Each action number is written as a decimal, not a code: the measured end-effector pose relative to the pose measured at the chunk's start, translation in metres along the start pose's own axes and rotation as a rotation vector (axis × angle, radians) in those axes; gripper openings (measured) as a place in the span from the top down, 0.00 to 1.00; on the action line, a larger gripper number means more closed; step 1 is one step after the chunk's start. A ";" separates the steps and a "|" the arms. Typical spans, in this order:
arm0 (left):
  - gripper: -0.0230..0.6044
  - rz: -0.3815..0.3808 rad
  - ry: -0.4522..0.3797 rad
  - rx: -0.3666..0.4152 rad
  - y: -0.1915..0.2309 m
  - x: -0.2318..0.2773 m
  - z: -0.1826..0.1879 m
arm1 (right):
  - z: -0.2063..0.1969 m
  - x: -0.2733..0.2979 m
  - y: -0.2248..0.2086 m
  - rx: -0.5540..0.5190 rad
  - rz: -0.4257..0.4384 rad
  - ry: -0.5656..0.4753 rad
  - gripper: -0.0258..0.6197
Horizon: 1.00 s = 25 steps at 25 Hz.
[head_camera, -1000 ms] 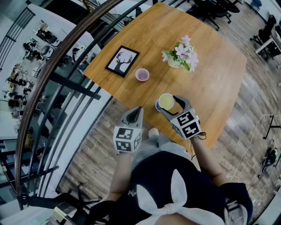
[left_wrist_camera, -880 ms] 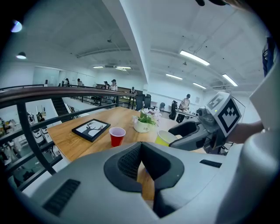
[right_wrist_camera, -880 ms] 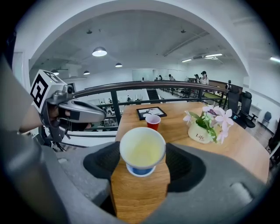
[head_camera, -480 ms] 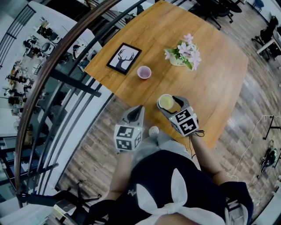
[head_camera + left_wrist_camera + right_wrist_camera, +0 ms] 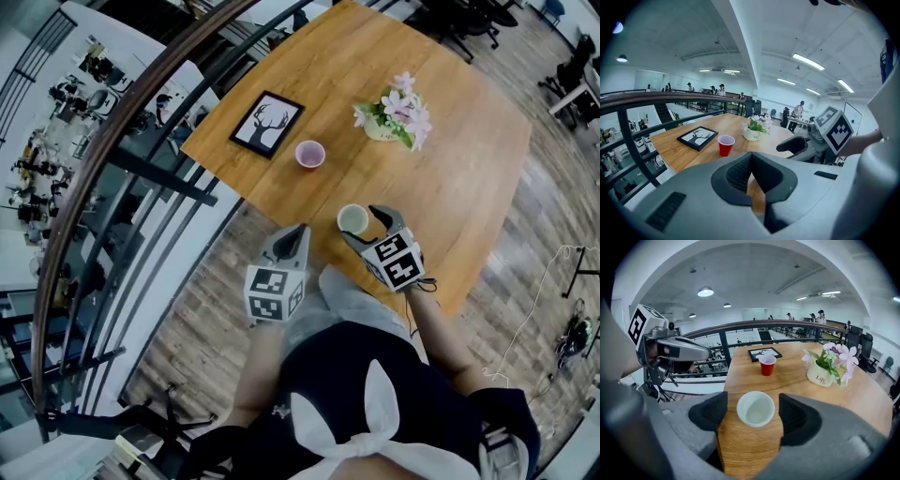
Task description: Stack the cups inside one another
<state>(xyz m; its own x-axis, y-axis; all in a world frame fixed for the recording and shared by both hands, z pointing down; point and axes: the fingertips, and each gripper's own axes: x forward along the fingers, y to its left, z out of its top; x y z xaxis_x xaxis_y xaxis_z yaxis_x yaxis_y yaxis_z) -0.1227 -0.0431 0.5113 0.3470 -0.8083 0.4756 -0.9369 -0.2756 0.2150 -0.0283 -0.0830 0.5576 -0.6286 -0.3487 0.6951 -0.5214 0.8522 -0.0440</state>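
- Since the earlier head view, your right tool [image 5: 362, 223] has let go. Its jaws, which were carrying the pale cup [image 5: 352, 219], now stand apart on either side of it. The cup sits upright on the bench [image 5: 450, 169], close to the near edge.
- Head view: the red cup [image 5: 310, 155] stands well apart from the pale one, further in and near the picture frame [image 5: 266, 124]. The flower pot [image 5: 394, 117] is off to its right. Your left tool [image 5: 292, 239] hangs just off the bench edge, over the floor.
- Left gripper view: this tool's jaws are pressed together with nothing between them. The red cup shows upright beyond them.
- Right gripper view: the pale cup stands centred between the open jaws and touches neither pad. The red cup is almost straight ahead, behind it.
- Handling, as I judge it: both cups look like light, thin-walled disposables that dent under a hard squeeze and tip easily. Take one gently across the wall just below the rim, then lower it straight into the other. The nesting is not yet done.
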 end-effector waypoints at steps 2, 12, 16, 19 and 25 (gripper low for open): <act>0.94 0.001 0.000 -0.001 -0.001 -0.001 0.001 | 0.004 -0.003 0.000 0.002 -0.001 -0.010 0.43; 0.94 0.015 -0.006 -0.020 -0.001 -0.005 -0.008 | 0.025 -0.012 -0.004 -0.003 -0.001 -0.068 0.43; 0.94 0.017 -0.007 -0.017 0.002 -0.005 -0.004 | 0.038 -0.009 -0.007 -0.011 0.005 -0.081 0.43; 0.94 0.014 -0.007 -0.013 0.006 -0.004 -0.001 | 0.051 -0.006 -0.011 -0.021 0.006 -0.093 0.43; 0.94 0.006 -0.003 -0.007 0.013 0.000 0.008 | 0.081 0.000 -0.021 -0.044 0.010 -0.127 0.43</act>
<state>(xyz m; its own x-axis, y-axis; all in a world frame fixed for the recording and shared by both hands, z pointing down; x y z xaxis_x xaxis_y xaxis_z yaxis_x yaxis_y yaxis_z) -0.1354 -0.0506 0.5077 0.3414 -0.8115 0.4743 -0.9386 -0.2671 0.2185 -0.0644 -0.1327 0.5005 -0.7031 -0.3839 0.5986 -0.4906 0.8712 -0.0175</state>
